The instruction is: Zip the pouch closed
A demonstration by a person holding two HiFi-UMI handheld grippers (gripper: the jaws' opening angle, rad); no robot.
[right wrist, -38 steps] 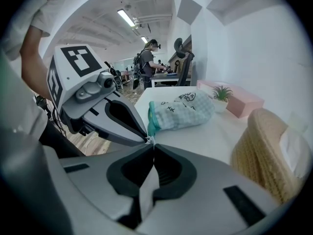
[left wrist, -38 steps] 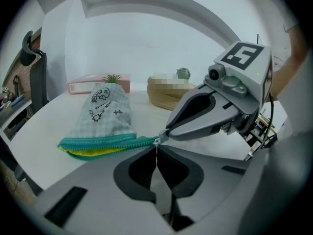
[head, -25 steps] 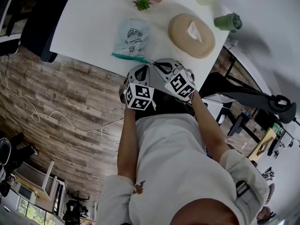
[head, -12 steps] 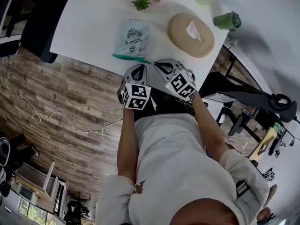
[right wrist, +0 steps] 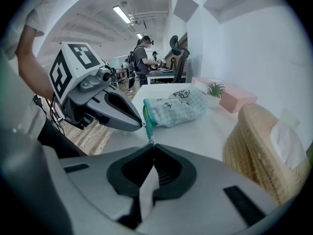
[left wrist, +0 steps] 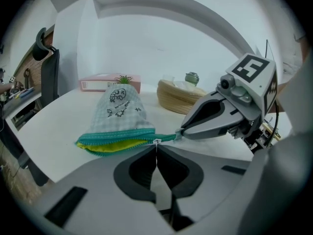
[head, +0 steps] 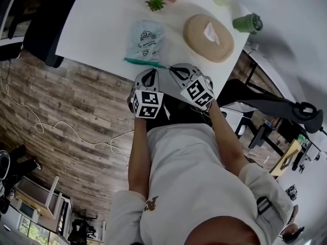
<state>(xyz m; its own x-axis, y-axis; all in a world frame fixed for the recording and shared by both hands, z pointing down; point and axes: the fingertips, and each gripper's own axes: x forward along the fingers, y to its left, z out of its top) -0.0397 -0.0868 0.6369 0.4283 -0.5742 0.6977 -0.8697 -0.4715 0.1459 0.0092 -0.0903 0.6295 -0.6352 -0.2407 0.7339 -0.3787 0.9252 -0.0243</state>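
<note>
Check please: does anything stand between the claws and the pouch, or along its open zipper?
Nothing visible does. The left claw is shut on the zipper pull, the right claw on the zipper's teal end tab; the open zipper of the pouch lies uncovered.

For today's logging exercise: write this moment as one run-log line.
pouch: partly unzipped | left gripper: shut on zipper pull | right gripper: shut on zipper end

Pouch (head: pixel 144 41) lies on table (head: pixel 97 29), left of basket (head: pixel 208 37).
</note>
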